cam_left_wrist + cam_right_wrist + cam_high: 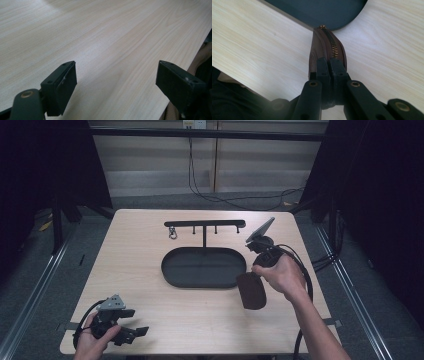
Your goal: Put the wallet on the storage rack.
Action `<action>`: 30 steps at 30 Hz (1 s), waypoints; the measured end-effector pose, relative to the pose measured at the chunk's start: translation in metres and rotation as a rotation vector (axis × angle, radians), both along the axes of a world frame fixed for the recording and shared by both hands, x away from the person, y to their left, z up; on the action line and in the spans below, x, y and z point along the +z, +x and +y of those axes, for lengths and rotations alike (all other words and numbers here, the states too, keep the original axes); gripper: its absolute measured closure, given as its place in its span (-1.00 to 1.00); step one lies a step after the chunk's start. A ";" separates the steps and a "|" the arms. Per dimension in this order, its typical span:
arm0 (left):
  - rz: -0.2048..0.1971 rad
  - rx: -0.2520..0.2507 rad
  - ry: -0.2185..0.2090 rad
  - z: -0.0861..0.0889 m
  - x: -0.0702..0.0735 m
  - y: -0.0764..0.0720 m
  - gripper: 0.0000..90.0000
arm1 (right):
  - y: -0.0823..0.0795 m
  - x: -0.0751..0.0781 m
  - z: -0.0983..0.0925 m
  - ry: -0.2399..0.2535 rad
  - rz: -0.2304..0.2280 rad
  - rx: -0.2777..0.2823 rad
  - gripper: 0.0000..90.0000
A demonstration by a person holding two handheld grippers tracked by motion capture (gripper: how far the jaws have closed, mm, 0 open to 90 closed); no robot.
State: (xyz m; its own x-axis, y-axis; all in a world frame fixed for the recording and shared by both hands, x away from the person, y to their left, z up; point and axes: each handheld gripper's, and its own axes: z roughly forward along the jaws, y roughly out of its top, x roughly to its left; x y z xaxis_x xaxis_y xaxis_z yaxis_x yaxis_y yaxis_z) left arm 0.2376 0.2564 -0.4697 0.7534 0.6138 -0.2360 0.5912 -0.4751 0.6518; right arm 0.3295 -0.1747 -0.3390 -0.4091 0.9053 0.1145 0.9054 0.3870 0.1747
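A: Pale wood table (150,270), dark curtains on both sides, a grey floor with a loose cable beyond the far edge. What is the right hand doing?

B: The right gripper (329,65) is clamped on a brown zip pouch (251,290). Its jaws stand pressed together over the zipped edge, with the brass zipper (334,47) running away from them. I'd say it grips that seam because it is the thin, firm part that two flat pads can pinch.

A: And where is the pouch hanging?

B: Below and ahead of that gripper, its far tip just beside the rim of the black oval tray (172,275). Whether the lower end touches the table I can't tell from the high view.

A: The tray has a stand?

B: Yes, beyond the gripper a post rises from the tray to a black bar with pegs (205,224), and a small metal ring (172,234) hangs from one peg. It looks like a place for hanging small things, so the pouch may be headed for the tray or a peg.

A: And the left?

B: The left gripper (116,82) rests near the table's near corner, jaws spread wide with only bare wood between them. It seems parked out of the way.

A: Anything unclear?

B: The pouch's zip pull is too small to make out, and its near end is hidden behind the jaws.
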 end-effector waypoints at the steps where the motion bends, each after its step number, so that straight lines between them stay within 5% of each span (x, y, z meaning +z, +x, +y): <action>1: -0.001 0.001 0.000 0.000 0.000 0.000 -0.63 | 0.001 0.002 0.000 0.002 0.002 0.005 0.92; 30: 0.002 -0.003 -0.003 -0.001 0.001 -0.001 -0.62 | 0.027 0.042 -0.005 0.030 -0.059 -0.053 0.93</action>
State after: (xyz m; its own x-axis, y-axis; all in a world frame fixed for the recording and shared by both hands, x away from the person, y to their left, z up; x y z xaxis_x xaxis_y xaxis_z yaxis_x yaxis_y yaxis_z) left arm 0.2361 0.2559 -0.4687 0.7549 0.6104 -0.2397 0.5910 -0.4749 0.6521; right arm 0.3563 -0.1798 -0.2968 -0.3677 0.9223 0.1188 0.9122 0.3329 0.2387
